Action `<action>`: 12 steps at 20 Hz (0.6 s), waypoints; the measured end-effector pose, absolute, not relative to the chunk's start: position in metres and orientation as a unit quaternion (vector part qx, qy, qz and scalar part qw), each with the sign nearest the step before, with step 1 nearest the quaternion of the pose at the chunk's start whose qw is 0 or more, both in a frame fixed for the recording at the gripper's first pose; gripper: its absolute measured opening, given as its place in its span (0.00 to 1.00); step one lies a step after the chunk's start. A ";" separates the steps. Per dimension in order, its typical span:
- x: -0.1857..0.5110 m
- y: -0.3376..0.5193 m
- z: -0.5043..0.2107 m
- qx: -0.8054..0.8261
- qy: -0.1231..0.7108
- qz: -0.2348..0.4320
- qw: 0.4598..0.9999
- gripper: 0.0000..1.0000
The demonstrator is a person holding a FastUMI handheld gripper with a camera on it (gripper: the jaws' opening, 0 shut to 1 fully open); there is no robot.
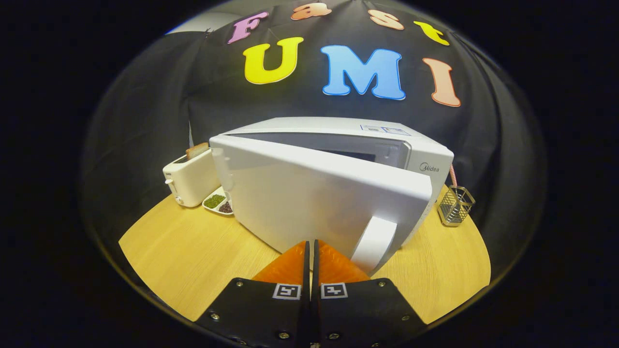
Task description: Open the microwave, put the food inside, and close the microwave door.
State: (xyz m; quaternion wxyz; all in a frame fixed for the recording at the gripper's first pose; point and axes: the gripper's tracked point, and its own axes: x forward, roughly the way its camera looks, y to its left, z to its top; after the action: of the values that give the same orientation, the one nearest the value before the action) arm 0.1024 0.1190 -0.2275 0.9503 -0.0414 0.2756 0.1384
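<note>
Item one, the landmark: we log a white microwave (425, 164) standing on a round, light wooden table (193, 256). Its door (309, 198) hangs partly open, hinged on the side nearest the toaster and swung out toward us, so that a dark slice of the cavity shows behind the door's top edge. A white vertical handle (375, 241) sits on the door's free end.

Item two: our gripper (311, 246) is pointed at the lower part of the microwave door, just beside the handle. Its fingers are pressed together with only a thin seam between them, and we see nothing held there. Whether the tips touch the door we cannot tell.

Item three: a cream toaster (189, 181) stands beside the microwave on its hinge side, with a slice of toast (197, 150) sticking up from a slot.

Item four: a small white divided dish (218, 200) lies in front of the toaster, against the microwave's base; one compartment holds green bits, another dark ones. This is the only food we see besides the toast, and it rests outside the microwave.

Item five: a wire mesh holder (455, 205) stands on the table at the microwave's far side, away from the toaster.
</note>
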 end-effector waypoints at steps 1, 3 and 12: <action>0.111 0.116 -0.228 -0.041 0.274 0.131 0.952 0.01; 0.128 0.111 -0.229 -0.040 0.272 0.113 0.955 0.01; 0.198 0.099 -0.229 0.017 0.269 0.047 0.962 0.01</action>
State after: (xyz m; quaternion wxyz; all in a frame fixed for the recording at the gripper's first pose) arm 0.1975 0.0989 -0.2289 0.9620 0.0173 0.2686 0.0468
